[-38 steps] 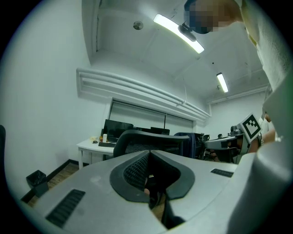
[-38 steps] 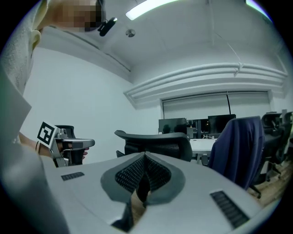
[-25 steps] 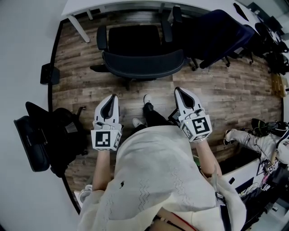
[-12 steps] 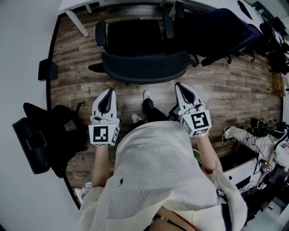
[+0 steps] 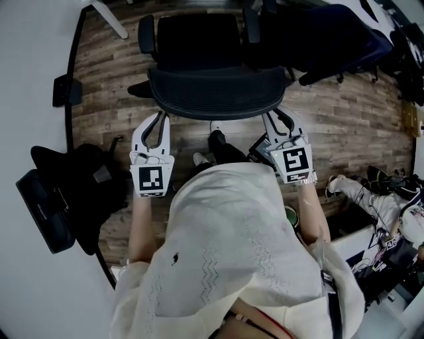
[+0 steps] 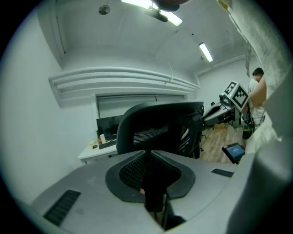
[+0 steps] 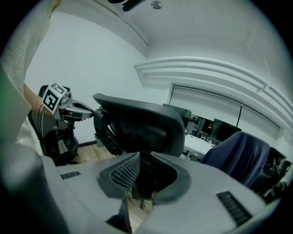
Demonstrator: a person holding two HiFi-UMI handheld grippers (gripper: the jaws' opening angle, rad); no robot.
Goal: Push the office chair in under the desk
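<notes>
The black mesh office chair (image 5: 215, 93) stands with its backrest toward me and its seat (image 5: 195, 40) toward the white desk, of which only a leg (image 5: 109, 18) shows in the head view. My left gripper (image 5: 157, 116) is at the backrest's left rear edge and my right gripper (image 5: 276, 119) at its right rear edge. Their tips reach under the backrest rim, so contact is not visible. Both look shut and hold nothing. The left gripper (image 6: 147, 153) faces the chair back (image 6: 160, 123). The right gripper (image 7: 143, 155) faces the backrest (image 7: 142, 125).
A dark blue chair (image 5: 331, 36) stands close on the right, against the black chair's armrest. A black bag and another chair (image 5: 66, 192) sit at the left by the wall. Cables and gear (image 5: 391, 198) lie at the right. A monitor (image 6: 107, 125) stands on the desk.
I have stepped forward. Both grippers moved up from a gap behind the chair to the backrest's rear edge. The desk has slid almost out of the top of the view.
</notes>
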